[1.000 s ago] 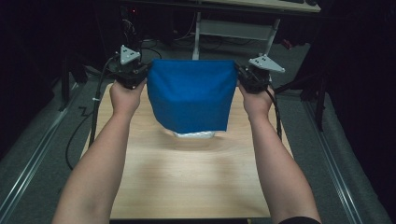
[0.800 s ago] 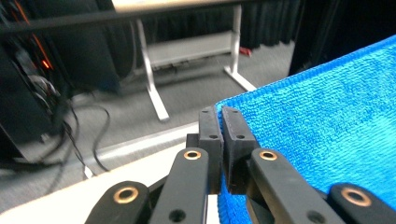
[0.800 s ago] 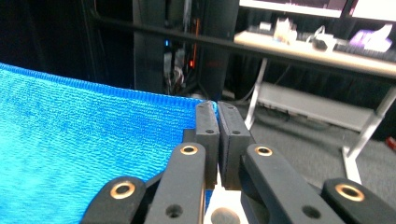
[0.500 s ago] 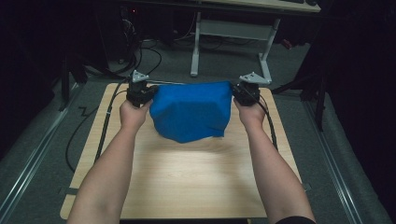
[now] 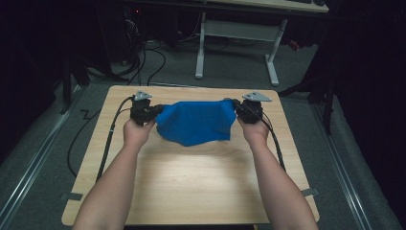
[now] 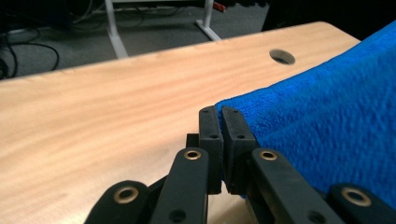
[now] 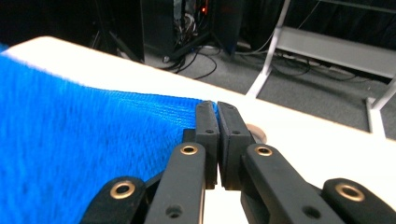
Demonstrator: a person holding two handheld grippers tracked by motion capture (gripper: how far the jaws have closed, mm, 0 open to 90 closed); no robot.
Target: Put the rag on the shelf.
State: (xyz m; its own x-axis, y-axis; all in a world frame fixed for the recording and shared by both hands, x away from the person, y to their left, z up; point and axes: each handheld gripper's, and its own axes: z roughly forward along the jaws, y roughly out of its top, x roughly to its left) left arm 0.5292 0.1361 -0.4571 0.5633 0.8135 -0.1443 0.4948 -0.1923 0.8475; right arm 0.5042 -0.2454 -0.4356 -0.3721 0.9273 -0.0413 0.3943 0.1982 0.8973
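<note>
A blue cloth [image 5: 196,122] hangs stretched between the two grippers over the far half of the counter [image 5: 191,187], its lower edge sagging toward six o'clock and seemingly just touching the wood. The left gripper [image 5: 154,111] sits at the cloth's nine o'clock corner and the right gripper [image 5: 236,108] at its three o'clock corner; in each gripper view the jaws are clenched on a thin edge of the cloth, with very little fabric between them. That thin bite is the main risk: if the hands pull farther apart or drop at different rates, a corner could slip free and the cloth would collapse in a heap rather than lie flat. Uneven lowering could also leave a fold trapped under the sagging middle. A round hole [image 6: 282,56] in the counter lies at about one o'clock in the left gripper view, beside the cloth; a loose corner might snag there. No containers are on the counter, so nothing holds anything.
</note>
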